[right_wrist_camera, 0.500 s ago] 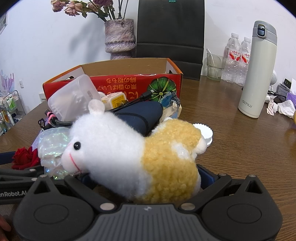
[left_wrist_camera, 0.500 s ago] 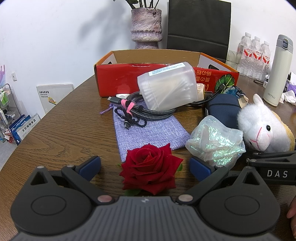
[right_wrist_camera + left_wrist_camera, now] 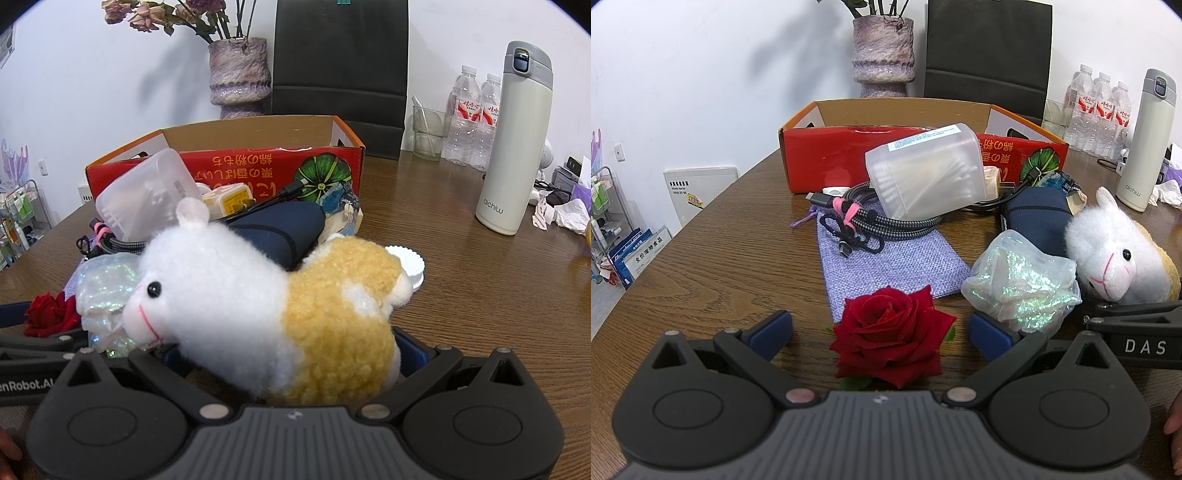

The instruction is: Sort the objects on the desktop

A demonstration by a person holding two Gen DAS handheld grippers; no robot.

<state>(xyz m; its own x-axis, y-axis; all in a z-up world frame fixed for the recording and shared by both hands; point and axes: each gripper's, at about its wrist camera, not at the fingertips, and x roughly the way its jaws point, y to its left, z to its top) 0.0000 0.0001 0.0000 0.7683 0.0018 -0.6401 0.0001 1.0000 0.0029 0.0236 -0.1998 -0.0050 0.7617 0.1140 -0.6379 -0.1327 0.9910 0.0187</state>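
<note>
A red rose (image 3: 890, 336) lies on the wooden table between the blue pads of my left gripper (image 3: 881, 330), which is open around it without touching. A white and yellow plush alpaca (image 3: 266, 306) lies between the fingers of my right gripper (image 3: 291, 350), which is open; the fingertips are mostly hidden behind the plush. The plush also shows in the left wrist view (image 3: 1115, 254). A red cardboard box (image 3: 827, 158) stands open behind the pile.
A purple cloth pouch (image 3: 886, 266), braided cables (image 3: 886, 221), a clear plastic box (image 3: 923, 177), an iridescent bag (image 3: 1023, 284) and a navy pouch (image 3: 1034, 218) lie before the box. A white thermos (image 3: 513, 147), water bottles (image 3: 469, 118), a vase (image 3: 240, 74) and a white lid (image 3: 410, 266) stand around.
The right gripper has moved slightly forward around the plush. The left gripper and rose stay nearly the same.
</note>
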